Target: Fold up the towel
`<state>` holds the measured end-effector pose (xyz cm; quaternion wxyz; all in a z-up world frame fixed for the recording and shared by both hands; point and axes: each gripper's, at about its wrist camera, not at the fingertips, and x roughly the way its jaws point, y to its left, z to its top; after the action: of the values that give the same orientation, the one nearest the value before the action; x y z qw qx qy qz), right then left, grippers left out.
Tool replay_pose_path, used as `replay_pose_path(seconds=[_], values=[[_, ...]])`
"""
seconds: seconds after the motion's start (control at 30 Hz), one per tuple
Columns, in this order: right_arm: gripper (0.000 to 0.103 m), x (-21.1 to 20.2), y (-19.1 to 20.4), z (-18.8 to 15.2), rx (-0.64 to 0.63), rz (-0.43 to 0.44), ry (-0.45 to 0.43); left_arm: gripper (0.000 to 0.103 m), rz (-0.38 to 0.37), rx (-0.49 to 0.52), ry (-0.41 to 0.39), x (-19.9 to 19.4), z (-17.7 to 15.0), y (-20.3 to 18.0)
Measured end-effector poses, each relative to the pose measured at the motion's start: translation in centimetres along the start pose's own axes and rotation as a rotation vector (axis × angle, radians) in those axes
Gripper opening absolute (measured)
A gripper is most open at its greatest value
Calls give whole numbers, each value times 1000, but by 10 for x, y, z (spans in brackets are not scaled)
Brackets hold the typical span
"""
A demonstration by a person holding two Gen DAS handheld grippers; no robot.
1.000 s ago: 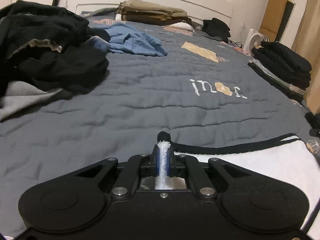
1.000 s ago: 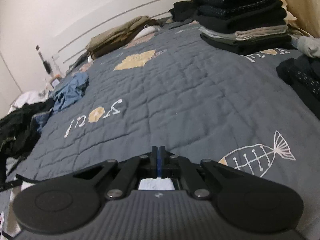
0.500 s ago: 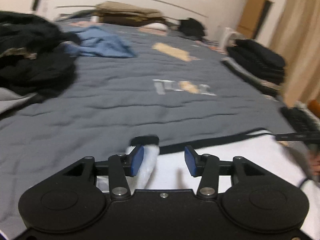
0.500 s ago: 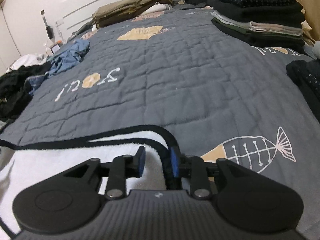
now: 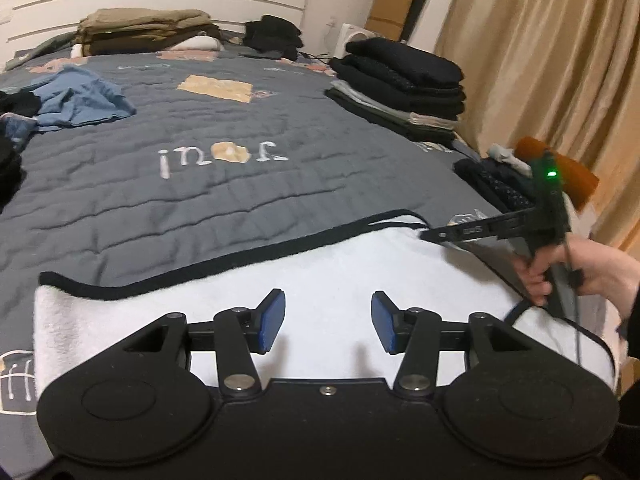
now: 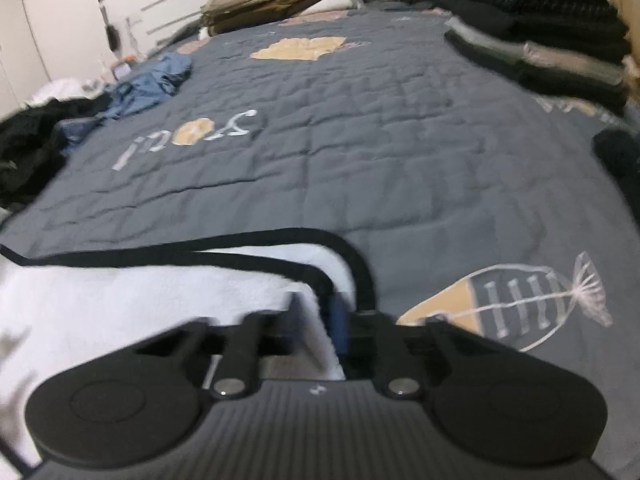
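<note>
A white towel (image 5: 320, 272) with a black hem lies folded on the grey quilt (image 5: 200, 200) at the near edge of the bed. My left gripper (image 5: 328, 320) hovers over the towel's middle, open, with nothing between its blue pads. My right gripper (image 6: 318, 312) sits at the towel's (image 6: 120, 300) far right corner, its jaws closing with the hemmed edge between them; that view is blurred. In the left wrist view the right gripper (image 5: 426, 234) shows from the side, its tips down on that corner, held by a person's hand (image 5: 592, 272).
A stack of folded dark clothes (image 5: 404, 88) stands along the bed's right side, with a beige curtain (image 5: 540, 80) behind it. A crumpled blue garment (image 5: 80, 100) and black clothes lie at the left. A tan folded pile (image 5: 144, 28) sits by the headboard.
My left gripper let go of the towel's edge, opened and swung right over the towel. My right gripper opened, dropped slightly and is closing on the hemmed corner.
</note>
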<state>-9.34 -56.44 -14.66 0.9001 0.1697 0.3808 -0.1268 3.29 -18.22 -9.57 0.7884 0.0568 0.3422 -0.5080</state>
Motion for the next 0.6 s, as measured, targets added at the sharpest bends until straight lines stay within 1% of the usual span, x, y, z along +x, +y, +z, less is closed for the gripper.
replay_pose_path(seconds=[0.07,0.13,0.2,0.27,0.3,0.33,0.47,0.53,0.57,0.6], values=[[6,-4,-2,2,33,9,-15,48,30,-16,-4,0,1,8],[6,-10,-5,6,66,13,-51,48,93,-14,-8,-4,4,17],[5,-15,-8,9,88,19,-79,50,172,-16,-11,-9,6,30],[5,-21,-10,12,110,25,-108,59,281,-22,-17,-14,9,46],[5,-22,-11,13,117,25,-118,61,339,-18,-22,-17,10,55],[5,-21,-10,13,114,19,-118,62,378,-9,-19,-18,10,62],[5,-15,-6,11,104,-5,-118,62,469,-8,23,-9,6,86],[5,-14,-5,11,103,-13,-122,60,485,-13,30,0,3,94],[5,-14,-4,12,108,-16,-124,33,491,-10,24,3,1,96],[5,-13,-4,12,118,-19,-123,17,487,-22,18,4,-1,98]])
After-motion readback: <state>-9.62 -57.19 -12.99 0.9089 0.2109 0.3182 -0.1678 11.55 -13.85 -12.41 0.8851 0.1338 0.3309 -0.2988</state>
